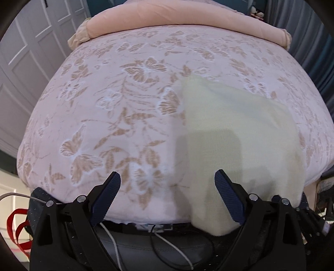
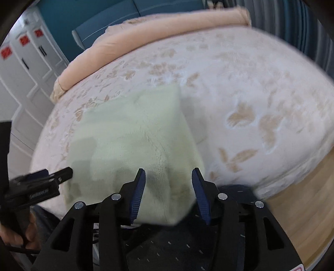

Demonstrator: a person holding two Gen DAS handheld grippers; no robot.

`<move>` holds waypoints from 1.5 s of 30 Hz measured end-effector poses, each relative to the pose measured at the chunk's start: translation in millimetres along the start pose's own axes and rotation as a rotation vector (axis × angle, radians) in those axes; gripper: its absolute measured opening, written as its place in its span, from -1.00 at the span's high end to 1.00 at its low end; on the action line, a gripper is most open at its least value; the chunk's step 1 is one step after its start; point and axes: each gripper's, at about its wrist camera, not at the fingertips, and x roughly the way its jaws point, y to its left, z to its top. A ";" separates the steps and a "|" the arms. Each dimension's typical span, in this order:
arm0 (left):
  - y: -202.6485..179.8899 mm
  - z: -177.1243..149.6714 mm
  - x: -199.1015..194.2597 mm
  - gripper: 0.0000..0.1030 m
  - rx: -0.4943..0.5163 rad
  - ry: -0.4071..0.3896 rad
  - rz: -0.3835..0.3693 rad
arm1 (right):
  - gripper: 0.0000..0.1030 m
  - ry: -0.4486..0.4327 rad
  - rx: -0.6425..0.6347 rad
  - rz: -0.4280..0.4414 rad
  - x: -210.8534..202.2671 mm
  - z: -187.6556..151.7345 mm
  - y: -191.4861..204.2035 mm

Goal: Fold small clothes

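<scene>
Here, a pale yellow-green cloth [image 1: 235,133] lies on the bed [image 1: 125,100], near the edge closest to the person, with one end draped over that edge. It looks doubled over, a soft knitted thing with a seam line running down it in the right wrist view [image 2: 133,135]. The bed has a pink cover patterned with tan butterflies and leaves, and a long peach bolster [image 1: 177,16] lies across its far end.

The left gripper [image 1: 168,183] hangs above the bed edge with its jaws spread wide and nothing between them; its right-hand finger shows in front of the cloth's left part, but I cannot tell whether it touches. The right gripper [image 2: 168,181] points down at the near end of the cloth, jaws about half open, not pinching the fabric; that picture is blurred. The left gripper also shows at the left side of the right wrist view [image 2: 41,183], with a hand [image 2: 18,231] wrapped round its handle.

White panelled doors [image 1: 31,52] stand to the left of the bed, and a strip of wooden floor [image 2: 300,208] shows on the right
</scene>
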 end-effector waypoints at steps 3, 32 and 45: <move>-19.6 -4.6 7.5 -0.73 0.056 0.026 -0.020 | 0.41 0.039 0.022 0.045 23.0 2.4 -2.9; -49.9 0.5 20.6 -0.74 0.083 0.051 0.000 | -0.61 0.094 0.051 0.047 36.3 12.6 -18.9; -27.5 24.5 42.8 -0.80 -0.057 0.117 -0.174 | -0.76 0.203 0.150 0.203 79.7 26.5 -14.6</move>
